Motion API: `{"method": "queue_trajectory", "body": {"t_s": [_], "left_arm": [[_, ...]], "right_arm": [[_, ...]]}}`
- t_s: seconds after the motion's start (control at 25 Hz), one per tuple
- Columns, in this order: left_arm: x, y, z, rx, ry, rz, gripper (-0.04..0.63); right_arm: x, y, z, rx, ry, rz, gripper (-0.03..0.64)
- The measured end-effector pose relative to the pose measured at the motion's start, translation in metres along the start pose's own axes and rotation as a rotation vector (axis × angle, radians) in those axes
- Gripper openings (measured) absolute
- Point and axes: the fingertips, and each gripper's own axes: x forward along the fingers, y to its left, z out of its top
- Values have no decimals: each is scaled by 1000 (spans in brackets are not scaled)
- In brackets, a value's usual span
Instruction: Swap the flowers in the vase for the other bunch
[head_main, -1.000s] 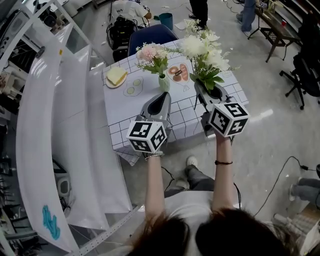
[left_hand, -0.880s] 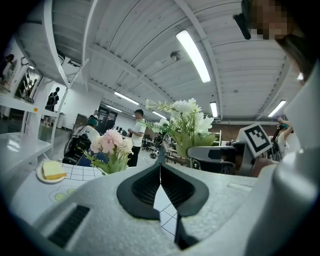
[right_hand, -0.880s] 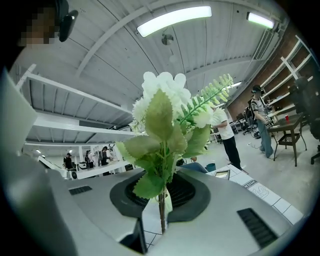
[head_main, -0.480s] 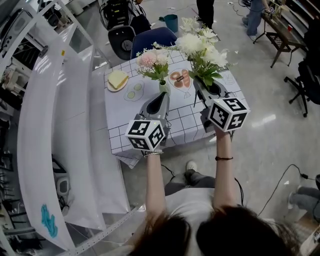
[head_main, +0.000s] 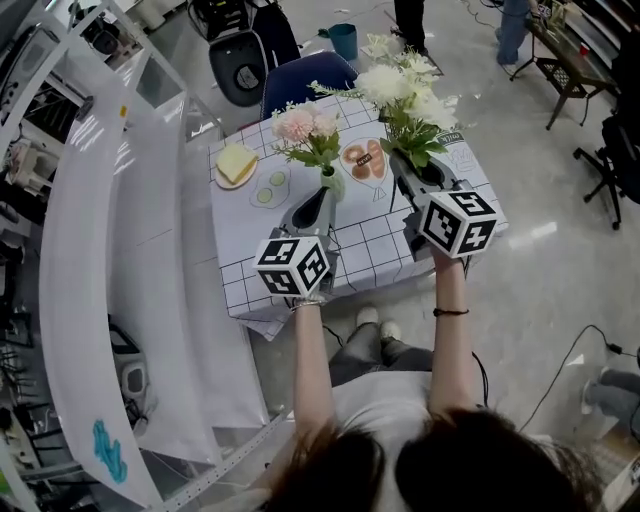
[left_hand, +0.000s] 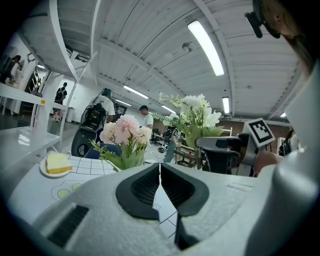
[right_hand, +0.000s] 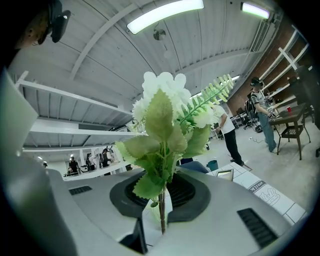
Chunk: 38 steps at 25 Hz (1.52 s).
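Head view: the person is standing at a small table (head_main: 370, 240) covered with a white cloth printed with a black grid, and is holding both tongs out over its near half. The left gripper (head_main: 318, 200) is hovering low over the cloth, its tip just beside the small pale-green vase (head_main: 335, 186). The vase is standing upright near the table's middle and is carrying the pink bunch (head_main: 305, 125) of round pink and cream flowers. The right gripper (head_main: 398, 165) is hanging to the right of the vase, apart from it, and is holding up the white bunch (head_main: 400, 95) of pale blooms and green leaves. A round plate with a yellow slice (head_main: 235, 162) is lying at the table's far left. A blue chair (head_main: 300, 72) is standing behind the table.

Left gripper view: the left gripper's (left_hand: 160, 172) dark pads are meeting at their tips, with nothing caught between them. The pink bunch (left_hand: 125, 134) is rising just beyond them, left of centre. The white bunch (left_hand: 196, 114) and the right gripper's marker cube (left_hand: 261, 132) are showing further right.

Right gripper view: the right gripper's (right_hand: 162, 202) jaws are standing partly apart and are pinching the thin green stems of the white bunch (right_hand: 162, 117). The bunch is standing upright between the pads, its leaves and blooms spreading above them.
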Motion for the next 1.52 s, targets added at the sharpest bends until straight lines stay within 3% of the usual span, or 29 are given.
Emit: {"method": "queue_trajectory", "body": {"t_s": [0.68,1.52], "left_arm": [[43,56,-24,-85,74,-6,20],[69,84,-49,-136,107,-50,184]], "right_arm": [[36,-33,-19,63,24,-95,60],[56,-45,-53,110,46,-166,60]]}}
